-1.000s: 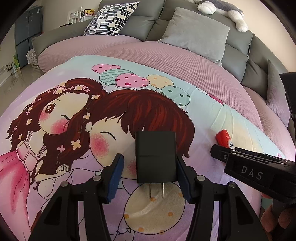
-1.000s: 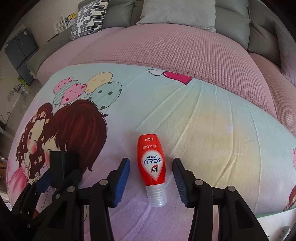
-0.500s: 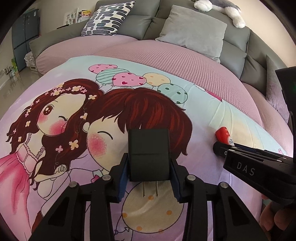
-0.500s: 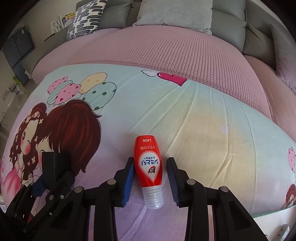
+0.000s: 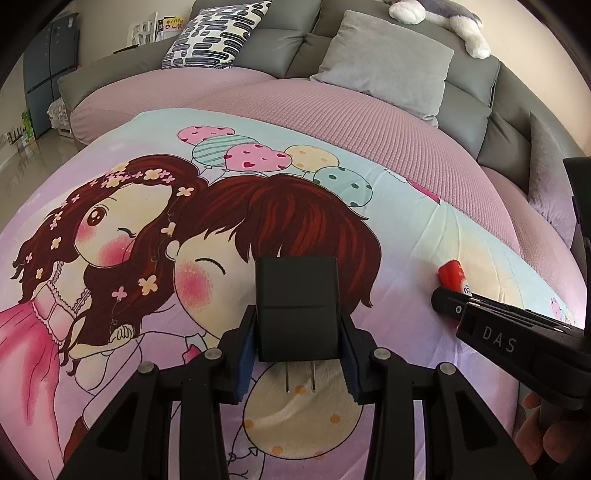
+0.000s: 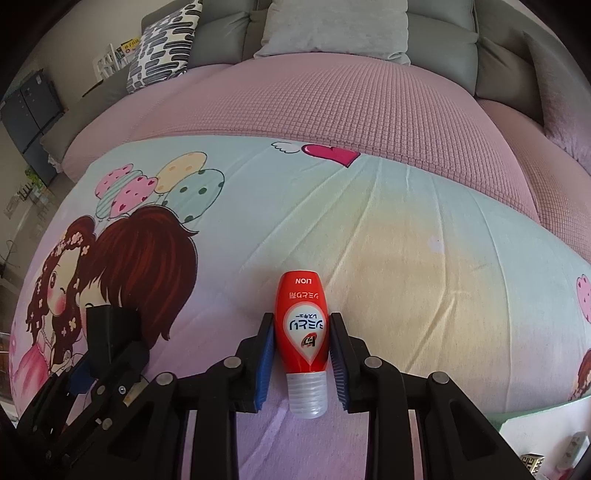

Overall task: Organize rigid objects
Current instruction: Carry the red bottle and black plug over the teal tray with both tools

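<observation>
A black plug adapter [image 5: 297,308] with two metal prongs pointing toward the camera lies on the cartoon-print blanket [image 5: 129,258]. My left gripper [image 5: 297,332] is shut on its sides. A red LION bottle [image 6: 301,326] with a clear ribbed cap toward the camera lies on the blanket [image 6: 406,240]. My right gripper [image 6: 301,343] is shut on its body. The bottle's red end [image 5: 452,277] shows in the left wrist view past the right gripper. The adapter [image 6: 110,328] in the left gripper shows at lower left of the right wrist view.
A pink quilted cover [image 6: 332,103] lies beyond the blanket. Grey sofa cushions [image 5: 388,62], a patterned pillow [image 5: 218,37] and a plush toy [image 5: 443,18] are at the back. The blanket's front edge [image 6: 535,410] drops off at lower right.
Both grippers have closed: the left onto the plug adapter, the right onto the red bottle. Both objects still rest on the blanket.
</observation>
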`<state>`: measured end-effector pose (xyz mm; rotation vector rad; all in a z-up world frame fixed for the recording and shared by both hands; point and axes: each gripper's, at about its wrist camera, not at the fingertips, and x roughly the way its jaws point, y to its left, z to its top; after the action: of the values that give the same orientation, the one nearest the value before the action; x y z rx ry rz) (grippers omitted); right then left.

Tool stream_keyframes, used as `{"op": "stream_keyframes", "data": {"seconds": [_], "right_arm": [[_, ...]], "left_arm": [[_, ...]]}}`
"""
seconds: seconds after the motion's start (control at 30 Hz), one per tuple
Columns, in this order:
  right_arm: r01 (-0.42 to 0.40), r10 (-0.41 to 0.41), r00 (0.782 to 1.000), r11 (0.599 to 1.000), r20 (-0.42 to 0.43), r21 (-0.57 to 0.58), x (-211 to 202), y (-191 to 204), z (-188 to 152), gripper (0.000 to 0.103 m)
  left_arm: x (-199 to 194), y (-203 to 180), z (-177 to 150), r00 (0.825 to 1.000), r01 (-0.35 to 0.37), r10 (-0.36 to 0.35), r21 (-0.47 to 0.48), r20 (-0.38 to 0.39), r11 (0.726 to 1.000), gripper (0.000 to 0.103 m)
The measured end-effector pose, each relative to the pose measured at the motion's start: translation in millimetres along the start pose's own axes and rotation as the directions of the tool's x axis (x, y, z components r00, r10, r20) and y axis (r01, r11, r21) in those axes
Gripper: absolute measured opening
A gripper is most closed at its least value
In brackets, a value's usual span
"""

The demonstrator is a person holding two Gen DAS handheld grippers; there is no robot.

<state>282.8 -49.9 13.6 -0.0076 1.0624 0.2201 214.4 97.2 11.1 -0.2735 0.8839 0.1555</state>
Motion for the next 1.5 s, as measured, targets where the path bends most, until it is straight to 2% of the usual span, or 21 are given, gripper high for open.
{"op": "stream_keyframes", "data": {"seconds": [0.53,0.8,1.2,1.5], "right_arm": [[-0.068,0.060,0.996,0.992,0.072,0.105,-30.2,-29.1,-11.0,0.030],[-0.108,0.089,0.988,0.983,0.127,0.151,-60.7,-41.6,-20.6,0.030],[-0.096,0.062,0.981,0.979,0.184,0.182,-99.0,-62.6,-43.2,0.030],[-0.067,0.014,0.974,0.971,0.225,0.231,-127.7,-84.8,-75.6,0.030]], "left_arm": [[-11.9,-10.4,1.2,1.000,0.013,-0.014,0.019,0.009,1.000,0.042],[-32.3,-21.2,5.5,0.999,0.029,-0.031,0.048,0.043,0.998,0.042],[-67.5,-52.9,3.9,0.994,0.047,-0.058,0.125,0.088,0.991,0.042],[-85.0,-74.3,-10.3,0.994,0.053,-0.070,0.183,0.084,0.982,0.041]]}}
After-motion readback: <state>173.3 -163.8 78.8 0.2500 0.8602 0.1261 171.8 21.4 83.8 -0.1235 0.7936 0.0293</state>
